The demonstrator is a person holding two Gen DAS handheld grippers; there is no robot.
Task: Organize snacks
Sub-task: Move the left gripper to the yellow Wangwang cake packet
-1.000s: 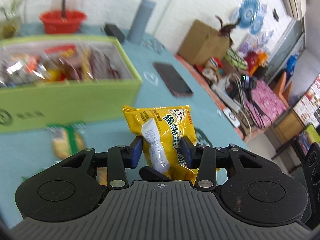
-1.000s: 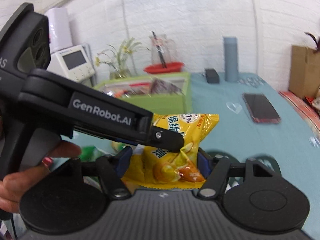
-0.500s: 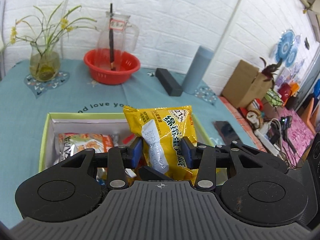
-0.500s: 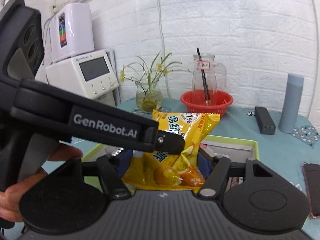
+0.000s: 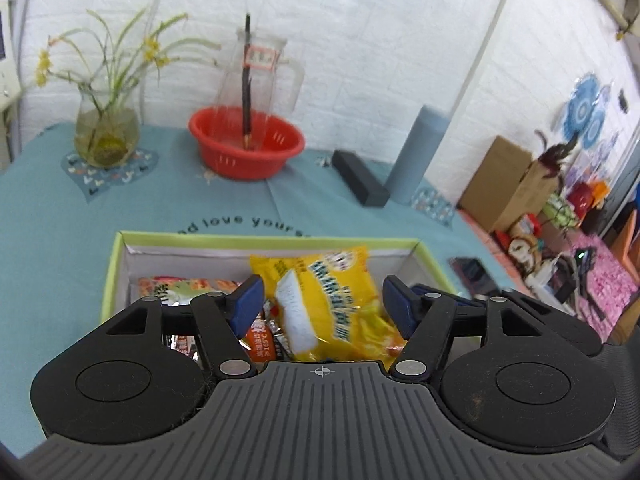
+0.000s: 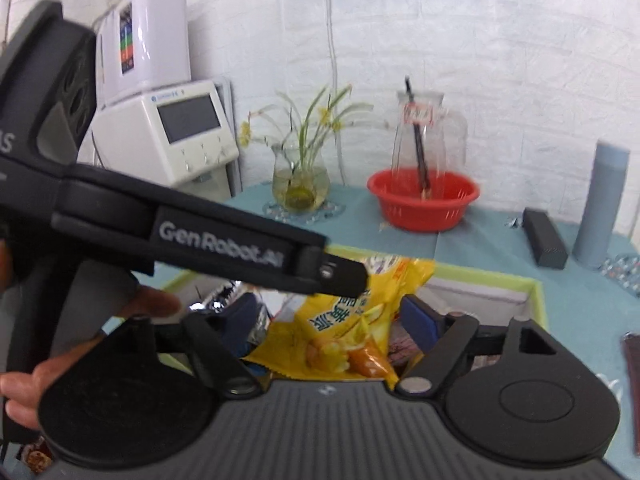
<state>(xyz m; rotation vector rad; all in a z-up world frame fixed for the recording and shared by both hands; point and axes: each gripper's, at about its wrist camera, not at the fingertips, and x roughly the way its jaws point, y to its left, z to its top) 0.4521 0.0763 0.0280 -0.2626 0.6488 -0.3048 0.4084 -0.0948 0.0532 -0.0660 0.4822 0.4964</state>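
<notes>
On the teal tablecloth [image 5: 168, 200]: objects listed left to right.
Vase: glass vase [image 5: 106, 132] at far left, holding water and yellow flowers, on a patterned mat.
Basin: red basin [image 5: 246, 146] just right of the vase, holding a clear glass jug [image 5: 260, 76] with a dark stick upright inside.
Box: green-rimmed snack box [image 5: 116, 256] nearest the cameras, white inside, holding several wrapped snacks [image 5: 176, 288], one orange and white.
Yellow snack bag [image 5: 328, 304]: lying tilted in the box on the other packets, between both pairs of fingers but gripped by neither.
Left gripper [image 5: 320, 300]: jaws opening, blue pads clear of the bag on each side.
Right gripper [image 6: 332, 312]: jaws opening, bag loose between them; the other gripper's black body crosses in front, with a person's fingers on its handle.
Further right: black bar-shaped box [image 5: 360, 178], then a grey-blue cylinder [image 5: 416, 152], a dark phone [image 5: 474, 274].
Room: white brick wall [image 5: 360, 40]; a white appliance with a screen [image 6: 176, 132] at left; cardboard box [image 5: 504, 180] and clutter at right.
</notes>
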